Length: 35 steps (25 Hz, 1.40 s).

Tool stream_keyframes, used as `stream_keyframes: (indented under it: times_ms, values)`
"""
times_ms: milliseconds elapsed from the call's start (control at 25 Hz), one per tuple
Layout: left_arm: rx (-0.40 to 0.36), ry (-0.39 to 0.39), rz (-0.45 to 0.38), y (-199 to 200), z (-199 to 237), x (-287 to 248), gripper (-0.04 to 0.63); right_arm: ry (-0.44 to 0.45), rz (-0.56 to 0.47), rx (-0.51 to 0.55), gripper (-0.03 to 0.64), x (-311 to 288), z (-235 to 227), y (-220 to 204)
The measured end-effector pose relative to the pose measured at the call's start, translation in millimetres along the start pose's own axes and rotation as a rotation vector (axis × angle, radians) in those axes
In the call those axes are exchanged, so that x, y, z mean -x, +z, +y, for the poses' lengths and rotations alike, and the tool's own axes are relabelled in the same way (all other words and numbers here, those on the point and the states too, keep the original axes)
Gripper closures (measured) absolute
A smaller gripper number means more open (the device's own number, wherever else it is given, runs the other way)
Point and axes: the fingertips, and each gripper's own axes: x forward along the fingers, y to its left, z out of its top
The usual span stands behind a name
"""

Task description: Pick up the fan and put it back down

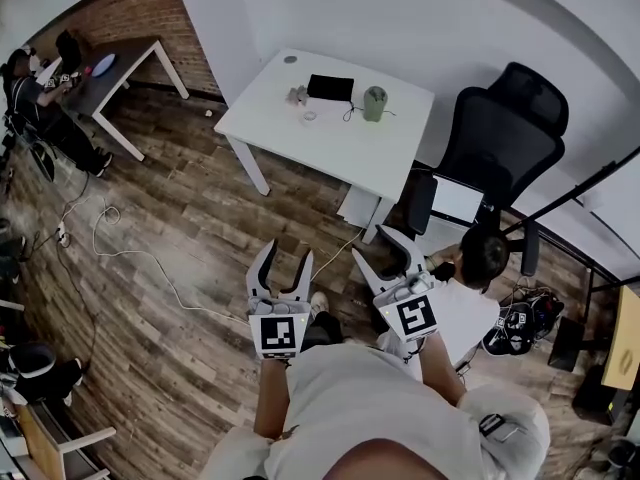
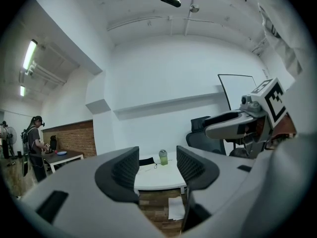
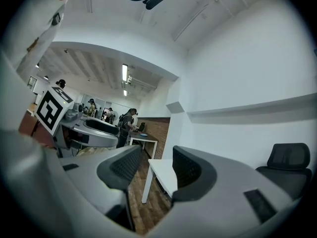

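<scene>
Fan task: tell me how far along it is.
Done: nothing visible; the green fan stands on the white table, well away from the person. In hand: nothing; the left gripper and right gripper are held level, jaws apart and empty. Left: walk over, pick the fan up, put it back down.

Twelve o'clock in the head view: a white table (image 1: 390, 153) stands on the wooden floor (image 1: 200, 198), with a flat black device (image 1: 330, 87) lying near its far edge. Swing to two o'clock and there's a black office chair (image 1: 505, 128). Just below it, a person with dark hair (image 1: 487, 256) sits low beside a white screen (image 1: 456, 200). Over at ten o'clock a dark desk (image 1: 125, 63) stands near the brick wall (image 1: 140, 8), with another person (image 1: 30, 93) seated at it. At nine o'clock a white cable (image 1: 128, 254) snakes across the boards.
</scene>
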Motion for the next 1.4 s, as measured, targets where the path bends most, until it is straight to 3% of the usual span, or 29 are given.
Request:
stream_keyframes:
  times_ms: [600,1400]
  values:
    - [-0.001,-0.048,0.004,-16,81,-93,0.362,-0.018,0.072,-0.004,0.37,-113,-35,-23]
    - [0.014,-0.099,0.022,-39,136,-171,0.365,-0.061,0.145,-0.009,0.368,-193,-68,-48]
